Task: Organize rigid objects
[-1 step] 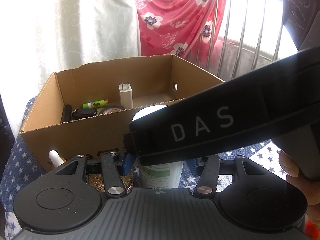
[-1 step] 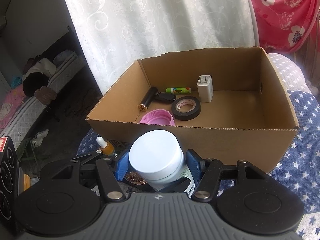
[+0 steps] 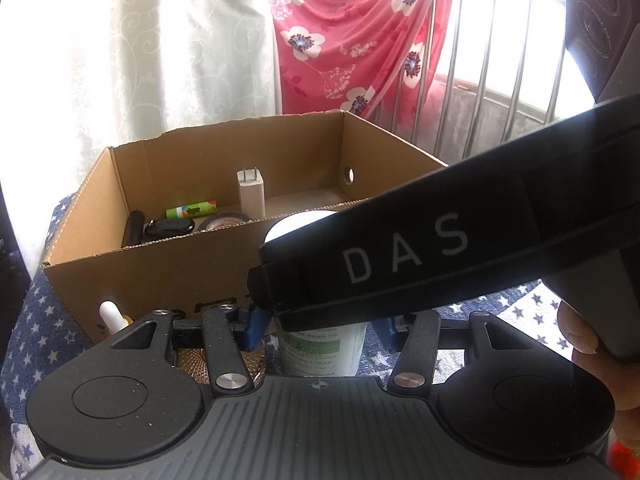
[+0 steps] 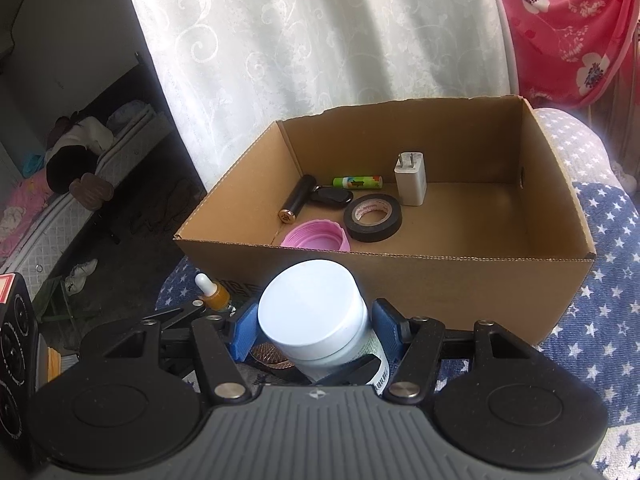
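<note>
A white jar with a flat white lid and a green label stands tilted just in front of the cardboard box. My right gripper is shut on it, blue pads pressed to both sides under the lid. Its black body crosses the left wrist view and hides the jar's upper half. My left gripper holds the jar's lower body, and one of its fingers lies against the jar. The box holds a white charger, black tape roll, pink lid, green tube and black cylinder.
An amber dropper bottle stands at the box's front left corner, and a coppery round piece lies under the grippers. Blue star-print cloth covers the surface. A curtain and red floral cloth hang behind. A person's fingers hold the right gripper's handle.
</note>
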Motion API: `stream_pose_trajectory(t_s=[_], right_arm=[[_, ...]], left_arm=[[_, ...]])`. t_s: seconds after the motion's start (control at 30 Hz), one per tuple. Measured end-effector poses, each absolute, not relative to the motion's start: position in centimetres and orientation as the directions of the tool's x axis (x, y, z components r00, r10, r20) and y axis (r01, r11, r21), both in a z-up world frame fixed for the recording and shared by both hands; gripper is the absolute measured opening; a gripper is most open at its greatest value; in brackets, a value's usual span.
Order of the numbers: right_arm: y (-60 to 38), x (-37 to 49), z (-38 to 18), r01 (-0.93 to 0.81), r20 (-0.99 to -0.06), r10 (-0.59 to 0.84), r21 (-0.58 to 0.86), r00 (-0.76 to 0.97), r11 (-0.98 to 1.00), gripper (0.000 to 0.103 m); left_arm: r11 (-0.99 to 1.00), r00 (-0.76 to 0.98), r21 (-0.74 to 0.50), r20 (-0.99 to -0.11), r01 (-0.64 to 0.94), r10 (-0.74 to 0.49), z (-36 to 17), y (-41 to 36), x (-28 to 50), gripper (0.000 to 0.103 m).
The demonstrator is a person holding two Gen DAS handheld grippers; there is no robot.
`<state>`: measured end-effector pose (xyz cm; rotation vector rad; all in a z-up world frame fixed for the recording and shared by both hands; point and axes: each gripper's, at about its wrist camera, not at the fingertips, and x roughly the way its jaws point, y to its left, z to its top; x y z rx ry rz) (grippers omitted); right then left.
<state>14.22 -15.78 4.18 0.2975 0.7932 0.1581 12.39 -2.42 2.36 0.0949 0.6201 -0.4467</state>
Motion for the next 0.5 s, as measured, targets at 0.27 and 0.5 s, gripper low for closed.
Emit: stream_pose_trajectory(t_s=[0.27,0.5], right_arm=[[-15.0,12.4,5.9,-0.043,-0.654,0.24,0.302,0.717,0.952,0.064],[-14.1,11.0,7.4,-0.06,-0.634,0.234,0.283,0.737,0.957,0.064]], left_arm=[[0.899,0.743,-0.036,-0.55,0.436,-0.382,3.7,-2.3,11.1,0.053],[0.901,0.763,-0.027,-0.521,0.432,-0.382,4.6,-2.1,9.9,0.053]])
